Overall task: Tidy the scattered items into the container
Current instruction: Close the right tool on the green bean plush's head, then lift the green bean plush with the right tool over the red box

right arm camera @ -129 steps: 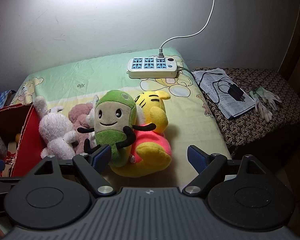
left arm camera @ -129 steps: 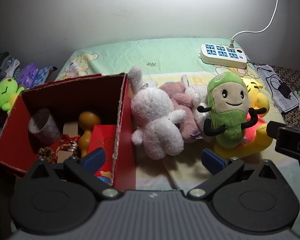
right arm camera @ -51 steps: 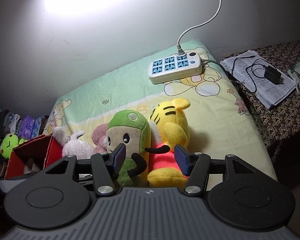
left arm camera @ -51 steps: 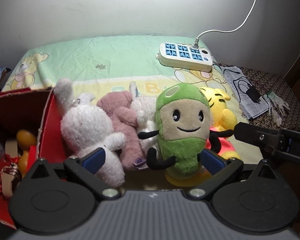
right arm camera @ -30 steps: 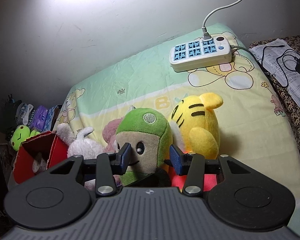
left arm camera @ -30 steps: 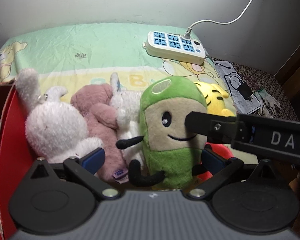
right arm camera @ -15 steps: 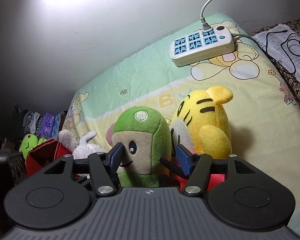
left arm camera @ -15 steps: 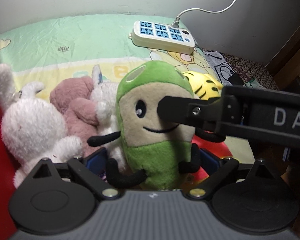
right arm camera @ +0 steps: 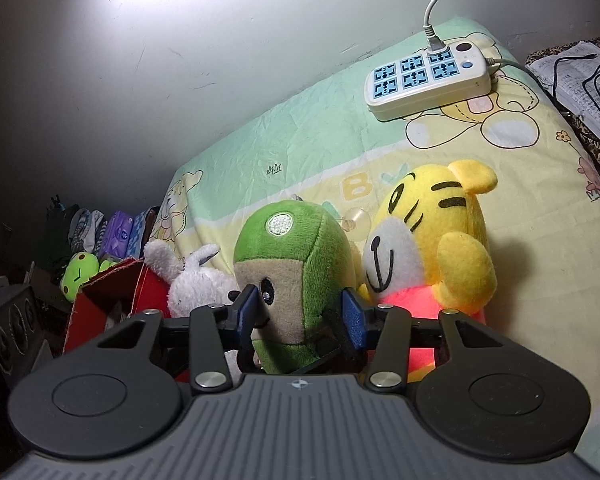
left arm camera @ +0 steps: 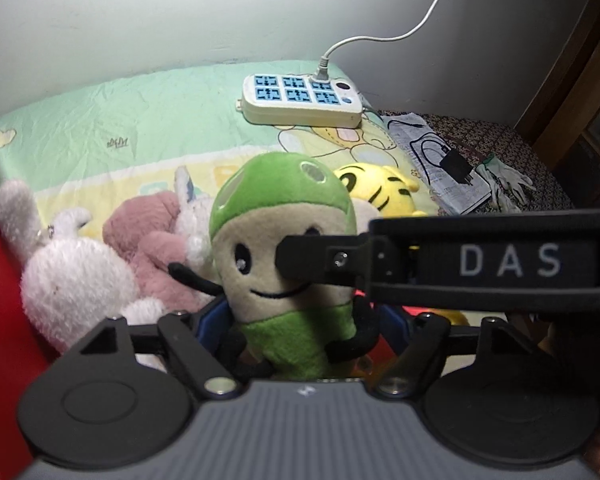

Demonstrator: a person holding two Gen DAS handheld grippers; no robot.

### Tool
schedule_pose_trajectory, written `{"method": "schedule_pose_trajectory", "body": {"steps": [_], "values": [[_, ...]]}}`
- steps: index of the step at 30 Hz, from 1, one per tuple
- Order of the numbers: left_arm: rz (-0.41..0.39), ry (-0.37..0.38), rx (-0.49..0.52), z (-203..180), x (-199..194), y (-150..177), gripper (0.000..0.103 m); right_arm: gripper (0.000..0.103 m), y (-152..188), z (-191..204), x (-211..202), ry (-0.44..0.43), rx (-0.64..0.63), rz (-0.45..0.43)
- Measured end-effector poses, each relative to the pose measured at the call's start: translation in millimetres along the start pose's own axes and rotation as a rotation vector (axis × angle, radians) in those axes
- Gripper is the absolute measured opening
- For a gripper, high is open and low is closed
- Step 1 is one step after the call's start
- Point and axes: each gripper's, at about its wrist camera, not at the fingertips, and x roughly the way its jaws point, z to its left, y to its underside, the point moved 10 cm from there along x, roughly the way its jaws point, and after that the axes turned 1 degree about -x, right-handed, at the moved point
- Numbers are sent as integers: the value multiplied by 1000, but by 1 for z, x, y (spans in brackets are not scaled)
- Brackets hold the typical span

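A green and beige plush toy (left arm camera: 284,264) stands upright on the bed, and both grippers hold it. My left gripper (left arm camera: 300,320) is shut on its lower body. My right gripper (right arm camera: 300,312) is shut on its head (right arm camera: 296,264), one finger crossing its face in the left wrist view (left arm camera: 324,258). A yellow tiger plush (right arm camera: 432,248) leans just right of it. A white bunny (left arm camera: 68,272) and a pink plush (left arm camera: 152,240) lie to its left. The red box (right arm camera: 112,300) stands further left.
A white power strip (left arm camera: 300,100) with its cord lies at the bed's far end. Papers, a charger (left arm camera: 452,164) and gloves sit on the patterned surface to the right. A green frog toy (right arm camera: 78,272) and clutter lie beyond the box. A wall runs behind the bed.
Both grippers have moved in on the green plush and closed on it: the right around its head, the left around its lower body. The plush now stands between both pairs of fingers.
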Motion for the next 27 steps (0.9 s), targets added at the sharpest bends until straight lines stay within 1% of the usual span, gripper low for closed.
{"method": "schedule_pose_trajectory", "body": {"steps": [5, 9, 13, 20, 27], "values": [[3, 22, -4, -4, -6, 3, 76, 46, 5, 1, -13, -1, 13, -11], [-31, 32, 18, -12, -23, 5, 76, 46, 8, 9, -29, -10, 5, -39], [-64, 40, 18, -17, -42, 6, 76, 46, 10, 20, -42, -26, -19, -69], [-129, 18, 12, -13, -78, 13, 76, 46, 16, 47, -55, -83, -47, -95], [-184, -25, -25, 6, -115, 19, 76, 46, 21, 81, -57, -163, -77, -103]]}}
